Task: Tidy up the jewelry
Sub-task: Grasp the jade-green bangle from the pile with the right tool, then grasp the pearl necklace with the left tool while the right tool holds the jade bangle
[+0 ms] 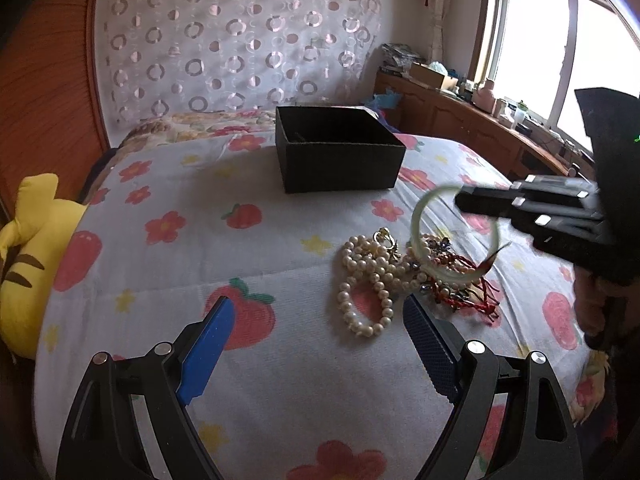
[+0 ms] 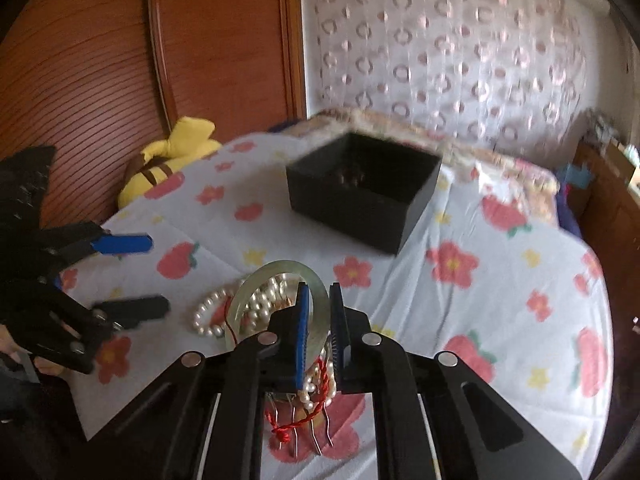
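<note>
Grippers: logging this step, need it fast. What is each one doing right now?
Left gripper: open, holding nothing, above the bedspread.
Right gripper: shut on the pale green bangle, over the pearls.

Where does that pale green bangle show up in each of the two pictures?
Left wrist view: green bangle right of centre, held above the pearls by the right hand-held gripper.
Right wrist view: bangle at lower centre, clamped between the blue pads.
Shared landmark: the black box.
</note>
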### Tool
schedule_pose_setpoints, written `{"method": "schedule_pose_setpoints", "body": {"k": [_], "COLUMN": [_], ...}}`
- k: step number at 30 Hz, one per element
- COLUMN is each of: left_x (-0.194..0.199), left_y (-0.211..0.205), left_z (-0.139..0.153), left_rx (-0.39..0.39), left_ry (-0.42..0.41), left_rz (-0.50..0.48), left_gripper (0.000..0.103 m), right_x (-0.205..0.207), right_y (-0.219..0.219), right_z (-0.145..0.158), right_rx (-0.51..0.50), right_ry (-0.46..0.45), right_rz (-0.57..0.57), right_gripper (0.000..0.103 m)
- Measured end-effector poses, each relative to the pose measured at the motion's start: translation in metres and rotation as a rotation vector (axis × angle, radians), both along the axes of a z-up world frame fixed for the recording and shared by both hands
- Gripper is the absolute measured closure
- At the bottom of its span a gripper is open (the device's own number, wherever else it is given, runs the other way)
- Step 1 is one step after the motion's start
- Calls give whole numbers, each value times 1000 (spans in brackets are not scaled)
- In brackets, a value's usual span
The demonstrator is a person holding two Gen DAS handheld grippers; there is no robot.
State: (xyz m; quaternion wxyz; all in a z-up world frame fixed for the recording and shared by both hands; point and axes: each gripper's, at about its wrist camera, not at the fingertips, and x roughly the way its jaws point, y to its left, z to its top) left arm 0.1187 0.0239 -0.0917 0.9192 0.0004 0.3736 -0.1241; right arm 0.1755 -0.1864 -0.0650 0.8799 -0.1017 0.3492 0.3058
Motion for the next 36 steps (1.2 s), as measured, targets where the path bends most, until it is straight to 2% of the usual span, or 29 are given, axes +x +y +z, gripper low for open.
{"method": "schedule_pose_setpoints", "body": {"k": [4,8,13,17,26,28,29,33,36], "left_x": [0,5,16,26,38,39,38,30,24], "left_y": [-6,-14,-28,-29,-34,-35,-36,-34,-31], "left_z": [-2,-5,-10,-10,-17,-17,-17,-3,19], "left_rx": [0,-1,27,24,85,98,106,86,61], "left_ry": [16,43,82,91,111,111,109,58,5], "left_rz": [-19,-42,-69,-67,-55,-63,-69,-79,-75], "left_gripper": [20,21,49,79,81,96,96,97,97], "right_x": [-7,-9,-7,-5,-6,-7,-7,-7,-7], "right_y": [-4,-10,-21,-27,-29,-29,-29,-29,-28], "right_z": [24,36,32,26,18,18,18,19,17], "right_rx": [2,8,6,12,14,14,14,13,13], "right_ry": [-82,-107,-97,-84,-72,-72,-72,-74,-78], "right_rz": [-19,-32,-54,-70,-69,-69,-70,-69,-71], "right_gripper": [92,92,91,91,91,91,91,91,91]}}
